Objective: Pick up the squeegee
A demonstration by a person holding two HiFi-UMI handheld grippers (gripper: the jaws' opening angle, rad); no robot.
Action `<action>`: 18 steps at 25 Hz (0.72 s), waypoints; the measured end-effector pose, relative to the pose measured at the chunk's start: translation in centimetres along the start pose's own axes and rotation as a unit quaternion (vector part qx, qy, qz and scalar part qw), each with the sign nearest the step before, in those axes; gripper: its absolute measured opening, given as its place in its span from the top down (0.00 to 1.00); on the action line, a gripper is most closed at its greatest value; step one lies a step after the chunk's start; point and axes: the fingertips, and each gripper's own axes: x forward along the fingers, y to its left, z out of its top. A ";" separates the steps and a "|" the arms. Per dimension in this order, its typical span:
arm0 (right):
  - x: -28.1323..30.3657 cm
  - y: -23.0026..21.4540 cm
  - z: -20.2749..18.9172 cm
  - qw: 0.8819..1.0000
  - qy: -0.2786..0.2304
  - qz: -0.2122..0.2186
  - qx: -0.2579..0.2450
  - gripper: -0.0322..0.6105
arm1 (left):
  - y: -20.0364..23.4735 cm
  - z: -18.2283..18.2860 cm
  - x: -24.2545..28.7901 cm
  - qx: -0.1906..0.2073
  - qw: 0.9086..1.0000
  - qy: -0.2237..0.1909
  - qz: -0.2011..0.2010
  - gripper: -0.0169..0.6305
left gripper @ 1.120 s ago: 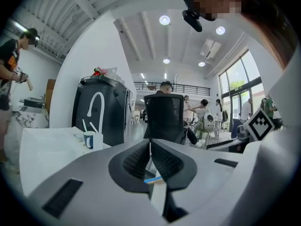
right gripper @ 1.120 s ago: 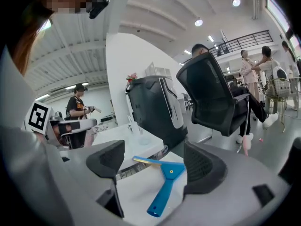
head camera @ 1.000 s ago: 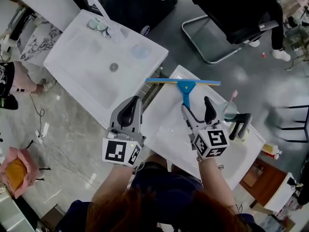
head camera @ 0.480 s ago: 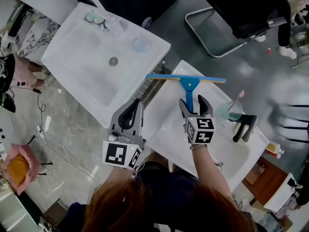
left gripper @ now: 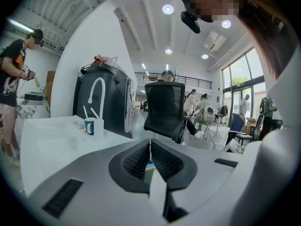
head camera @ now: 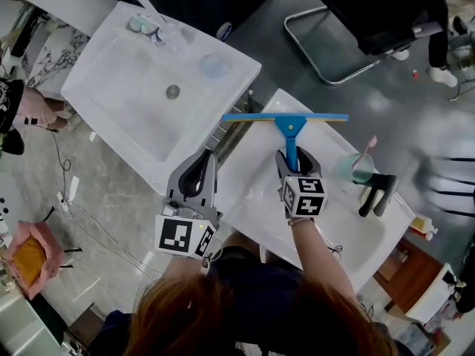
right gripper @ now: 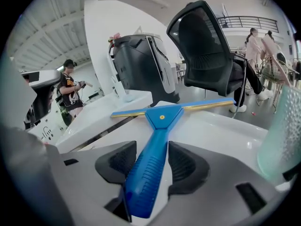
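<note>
A blue squeegee point(head camera: 286, 121) lies on the white basin point(head camera: 252, 199) in front of me, blade along the far rim, handle pointing toward me. In the right gripper view the squeegee point(right gripper: 162, 119) runs straight back between the two pads. My right gripper point(head camera: 297, 156) straddles the handle and its jaws are closing, with a thin gap still showing beside the handle on at least one side. My left gripper point(head camera: 203, 162) hovers at the basin's left edge, over the gap between the two basins, its pads point(left gripper: 162, 159) together with nothing held.
A second white basin point(head camera: 126, 117) with a drain and cups stands at upper left. A clear cup with a toothbrush point(head camera: 355, 167) and a black faucet point(head camera: 375, 191) sit right of the squeegee. A black office chair point(head camera: 371, 13) stands beyond. A person stands at far left point(left gripper: 14, 79).
My right gripper has dropped down onto the squeegee handle and its jaws have narrowed around it. The left gripper has sunk slightly.
</note>
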 end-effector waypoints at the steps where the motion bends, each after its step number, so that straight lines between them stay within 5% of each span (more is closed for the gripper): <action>1: 0.0 0.0 -0.1 1.000 0.000 0.001 0.004 0.60 | 0.0 -0.1 0.0 0.000 1.000 0.000 0.000 0.94; 8: -0.2 -0.8 0.1 0.999 -0.012 -0.001 0.038 0.70 | 0.0 0.1 -0.5 -0.001 1.000 0.000 0.001 0.94; 18: -1.7 -2.2 1.6 0.996 -0.052 -0.010 0.070 0.70 | 0.1 0.8 -0.9 0.004 1.000 -0.005 0.005 0.94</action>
